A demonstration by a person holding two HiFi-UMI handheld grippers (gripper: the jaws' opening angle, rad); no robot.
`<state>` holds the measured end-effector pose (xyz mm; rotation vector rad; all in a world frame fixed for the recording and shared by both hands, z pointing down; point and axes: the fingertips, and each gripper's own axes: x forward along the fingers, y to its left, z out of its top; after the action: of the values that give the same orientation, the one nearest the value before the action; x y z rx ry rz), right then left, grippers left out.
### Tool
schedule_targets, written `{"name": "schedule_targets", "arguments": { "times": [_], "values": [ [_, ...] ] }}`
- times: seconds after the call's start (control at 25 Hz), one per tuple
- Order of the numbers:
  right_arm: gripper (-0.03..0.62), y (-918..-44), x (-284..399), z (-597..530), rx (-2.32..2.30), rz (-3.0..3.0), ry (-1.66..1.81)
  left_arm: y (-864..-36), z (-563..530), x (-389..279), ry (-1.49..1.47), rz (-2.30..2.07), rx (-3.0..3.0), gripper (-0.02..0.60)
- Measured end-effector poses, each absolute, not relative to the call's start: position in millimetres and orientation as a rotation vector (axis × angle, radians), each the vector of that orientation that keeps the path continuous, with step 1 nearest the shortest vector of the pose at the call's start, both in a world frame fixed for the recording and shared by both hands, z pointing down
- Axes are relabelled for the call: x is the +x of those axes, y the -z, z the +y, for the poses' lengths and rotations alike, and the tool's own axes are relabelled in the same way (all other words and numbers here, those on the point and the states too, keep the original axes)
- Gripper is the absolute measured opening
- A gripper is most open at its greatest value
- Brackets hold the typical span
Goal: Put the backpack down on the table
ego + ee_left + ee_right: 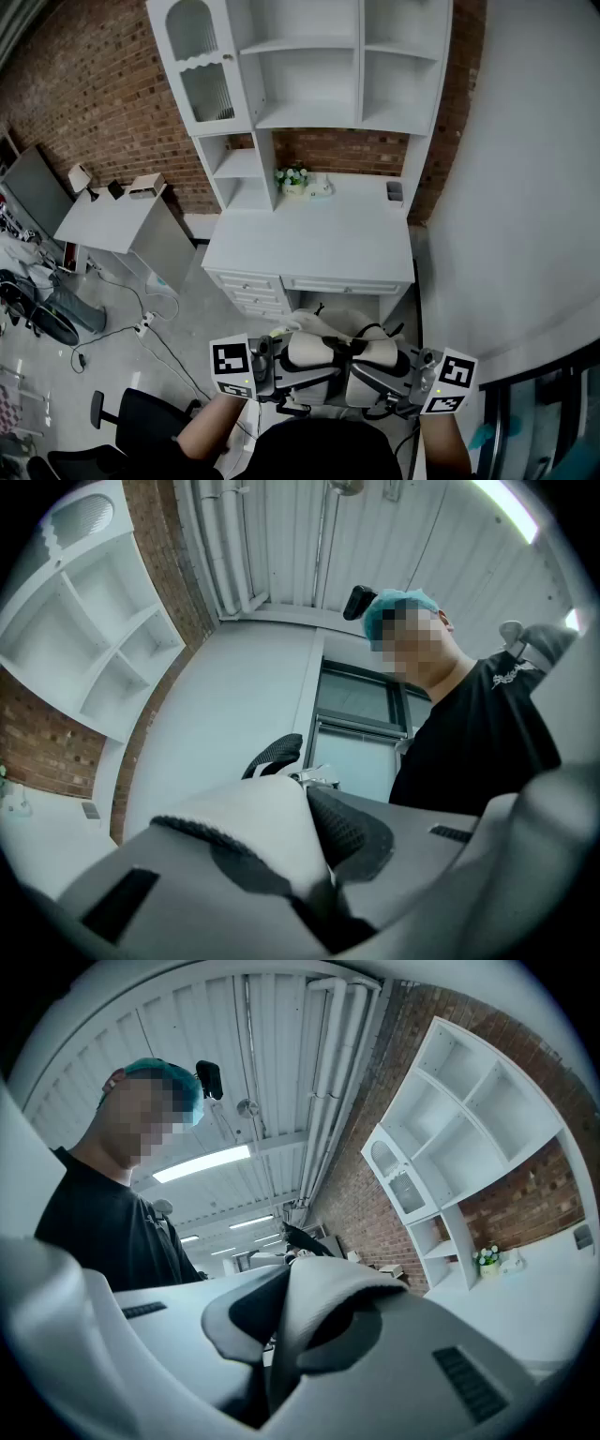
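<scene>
White counter (309, 234) against brick wall (94, 84), straight ahead; backpack (337, 366) held short of its front edge, long axis crosswise, slung between left tool (267, 370) and right tool (417, 377), each clamped on a padded strap (262, 827), both equally near

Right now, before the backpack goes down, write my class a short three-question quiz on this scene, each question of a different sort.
1. True or false: the cream fabric backpack with black straps already rests on the white desk with drawers.
2. What do the left gripper's jaws clamp? A) a padded cream strap of the backpack B) a cable C) nothing
3. Fill in: the small pot of flowers stands at the desk's ___ edge, by the brick wall.
Key: 1 false, the right gripper grips it too, short of the desk; 2 A; 3 back.
</scene>
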<state>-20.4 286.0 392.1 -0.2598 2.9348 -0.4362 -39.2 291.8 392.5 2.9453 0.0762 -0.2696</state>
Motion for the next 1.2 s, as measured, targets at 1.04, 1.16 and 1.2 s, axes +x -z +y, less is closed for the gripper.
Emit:
{"name": "schedule_targets", "arguments": {
  "times": [1.04,1.16,1.2],
  "values": [
    [0.048,-401.2,26.5,242.9,-0.044,2.957,0.510,-402.1,246.5,9.4,0.251,-0.152,2.905,0.060],
    [0.048,-409.8,29.3,230.7,-0.062,2.966,0.515,-411.4,236.6,12.2,0.260,-0.155,2.890,0.060],
    [0.048,-411.3,30.4,225.3,-0.073,2.966,0.514,-413.4,232.5,13.3,0.259,-0.148,2.892,0.060]
  ]
}}
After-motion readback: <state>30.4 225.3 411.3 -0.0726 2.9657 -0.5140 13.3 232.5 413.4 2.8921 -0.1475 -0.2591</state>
